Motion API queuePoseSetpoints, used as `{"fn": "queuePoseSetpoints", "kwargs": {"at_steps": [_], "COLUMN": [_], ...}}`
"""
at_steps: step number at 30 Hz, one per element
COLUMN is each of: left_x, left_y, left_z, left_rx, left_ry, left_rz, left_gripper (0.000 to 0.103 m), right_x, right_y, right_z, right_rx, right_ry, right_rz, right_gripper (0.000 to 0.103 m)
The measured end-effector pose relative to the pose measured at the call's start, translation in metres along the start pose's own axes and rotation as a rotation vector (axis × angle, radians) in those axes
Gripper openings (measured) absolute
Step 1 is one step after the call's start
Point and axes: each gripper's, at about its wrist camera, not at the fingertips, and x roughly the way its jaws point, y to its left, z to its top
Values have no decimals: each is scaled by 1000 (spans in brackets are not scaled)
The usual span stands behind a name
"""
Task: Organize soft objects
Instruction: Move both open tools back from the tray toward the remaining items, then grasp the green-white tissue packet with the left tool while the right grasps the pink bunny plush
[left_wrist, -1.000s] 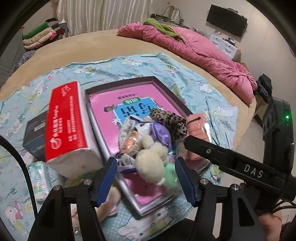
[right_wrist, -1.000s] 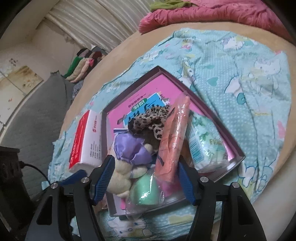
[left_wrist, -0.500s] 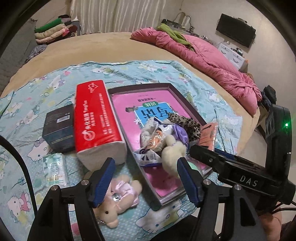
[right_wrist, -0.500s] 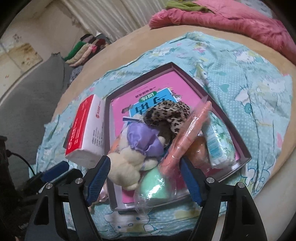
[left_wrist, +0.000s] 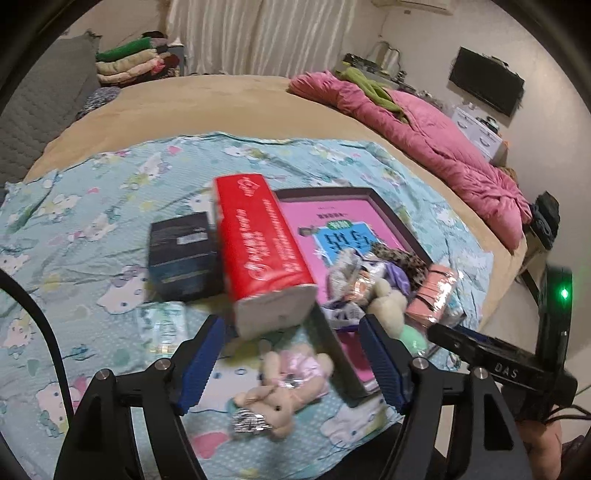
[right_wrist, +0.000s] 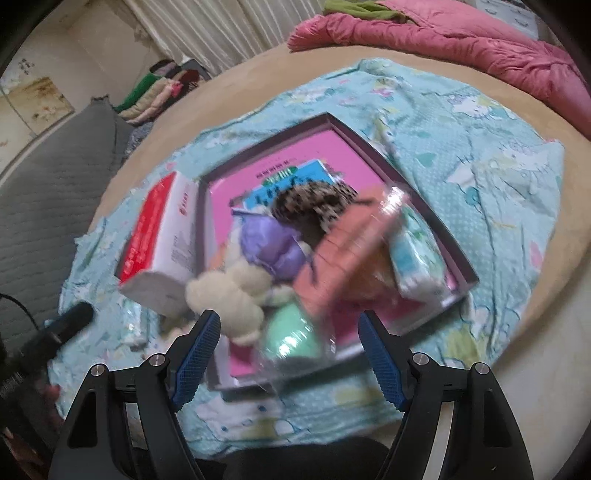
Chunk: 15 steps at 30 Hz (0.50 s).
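Left gripper (left_wrist: 291, 363) opening, empty, above pink plush bunny (left_wrist: 284, 384) lying outside tray (left_wrist: 388, 218) at blanket's (left_wrist: 92, 192) near edge. Right gripper (right_wrist: 288, 360) apart, empty, over tray's piled soft toys (right_wrist: 225, 295). Mostly done; bunny, tissue pack (left_wrist: 258, 243), small packet (left_wrist: 162, 325) left.

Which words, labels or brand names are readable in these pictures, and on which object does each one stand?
"DAS": white letters on the black body of the right gripper, seen from the left wrist view.
Red tissue pack: white print, too blurred to read.
Pink sheet in the box: a blue label with characters, blurred, unreadable.
Dark box: small label, too small to read.
Small packet: print unreadable.
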Motion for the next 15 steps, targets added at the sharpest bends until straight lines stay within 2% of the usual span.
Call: {"fn": "queuePoseSetpoints", "kwargs": {"at_steps": [3, 9, 15], "left_x": [-11, -28, -39], "left_y": [17, 51, 81], "left_z": [3, 5, 2], "left_rx": [-21, -75, -118], "left_ry": [-19, -43, -56], "left_rz": [27, 65, 99], "left_gripper": [74, 75, 75], "right_x": [-14, -37, -30], "right_y": [6, 53, 107], "right_z": [-3, -1, -12], "right_rx": [-20, -104, -257], "right_ry": [-30, -69, -25], "right_rz": [-6, 72, 104], "right_gripper": [78, 78, 78]}}
